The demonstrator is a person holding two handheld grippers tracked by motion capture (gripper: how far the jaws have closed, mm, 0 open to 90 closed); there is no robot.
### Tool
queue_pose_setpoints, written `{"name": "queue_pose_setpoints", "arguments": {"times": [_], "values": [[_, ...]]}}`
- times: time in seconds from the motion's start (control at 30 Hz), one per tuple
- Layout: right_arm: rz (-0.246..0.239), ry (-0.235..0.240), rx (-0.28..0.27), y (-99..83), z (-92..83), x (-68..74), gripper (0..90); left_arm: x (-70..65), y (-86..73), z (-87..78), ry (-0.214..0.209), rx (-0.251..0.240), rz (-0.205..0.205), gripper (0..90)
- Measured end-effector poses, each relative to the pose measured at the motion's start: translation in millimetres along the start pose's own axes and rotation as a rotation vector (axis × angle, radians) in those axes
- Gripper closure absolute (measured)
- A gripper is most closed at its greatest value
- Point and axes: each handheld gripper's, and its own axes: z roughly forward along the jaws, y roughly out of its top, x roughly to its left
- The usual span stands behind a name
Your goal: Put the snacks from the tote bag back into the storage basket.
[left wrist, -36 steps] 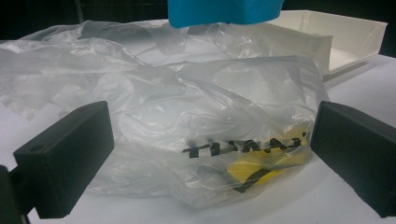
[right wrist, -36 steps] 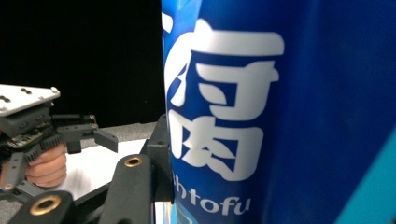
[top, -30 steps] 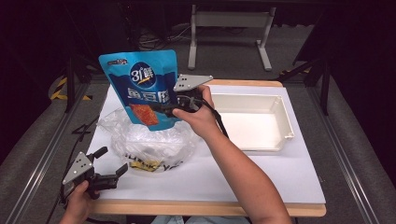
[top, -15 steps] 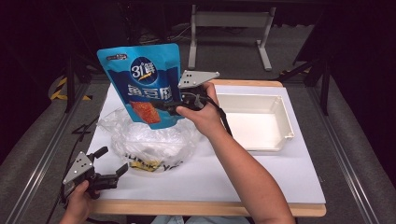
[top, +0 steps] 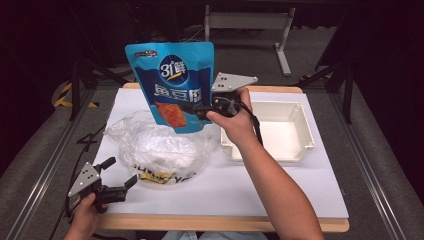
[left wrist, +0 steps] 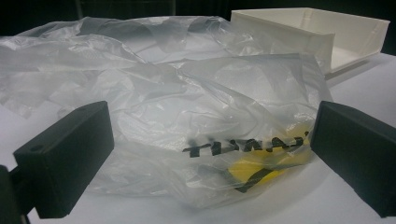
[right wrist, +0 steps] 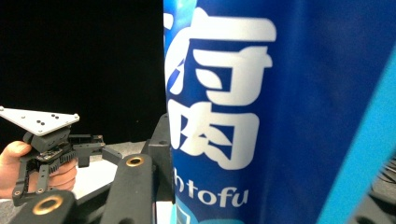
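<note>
your right gripper (top: 192, 111) was clamped on the tall blue foil snack pouch (top: 172, 82), held upright above the crumpled clear plastic bag (top: 155, 147), probably bound for the white plastic tray (top: 300, 145). your left gripper (top: 120, 175) rested released beside the bag.

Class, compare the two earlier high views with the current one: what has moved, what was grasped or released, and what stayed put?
The right hand-held gripper, shut on the blue snack pouch, carried it slightly up and right, toward the white plastic tray. Nothing was newly grasped or released. The left hand-held gripper stayed open at the table's near left corner; the crumpled clear plastic bag and tray kept their places.
</note>
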Motion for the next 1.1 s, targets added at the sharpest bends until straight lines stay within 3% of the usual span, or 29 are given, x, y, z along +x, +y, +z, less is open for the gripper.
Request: {"name": "queue_pose_setpoints", "arguments": {"times": [0.7,1.1], "values": [[0.010,-0.119,0.001,-3.1,-73.2,-20.9,56.0,0.5,-0.7,1.3,0.009,0.011,-0.001,0.1],[0.032,-0.176,-0.003,-12.9,-106.8,-34.6,55.9,0.8,-0.8,1.5,0.012,0.015,0.001,0.2]]}}
